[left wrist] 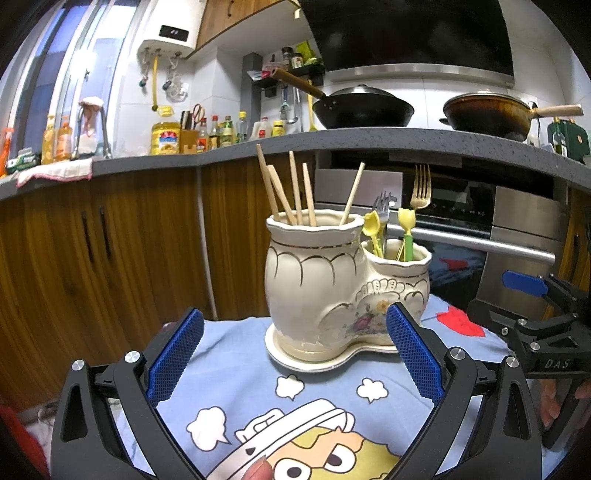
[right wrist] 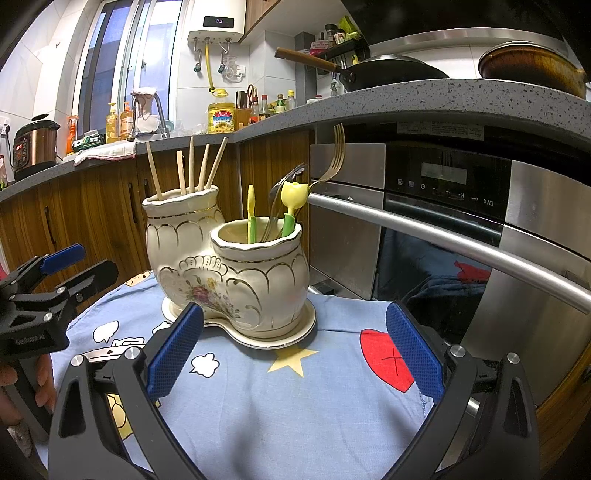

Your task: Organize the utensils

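Utensils fill the twin-pot ceramic holder (left wrist: 332,284) at frame centre; both the left gripper (left wrist: 295,354) and the right gripper (right wrist: 295,354) gape wide, empty — only the right wrist view shows the rice cooker (right wrist: 35,144), far left.

A blue cartoon-print cloth (right wrist: 258,398) covers the surface in front, showing a yellow star (right wrist: 291,360) and a red patch (right wrist: 388,363). Behind it stands a steel oven (right wrist: 443,206) with a long bar handle (right wrist: 443,245), and brown wooden cabinets (left wrist: 92,251) run to the left. On the grey counter (left wrist: 369,138) above sit a black wok (left wrist: 364,107) and a brown pan (left wrist: 491,110). Further left are a yellow oil bottle (right wrist: 221,116), sauce bottles (left wrist: 225,131), a faucet (left wrist: 92,125), a white rag (left wrist: 55,171) and a rice cooker (right wrist: 35,142). A white water heater (right wrist: 218,24) hangs on the tiled wall beside the window (right wrist: 122,62).
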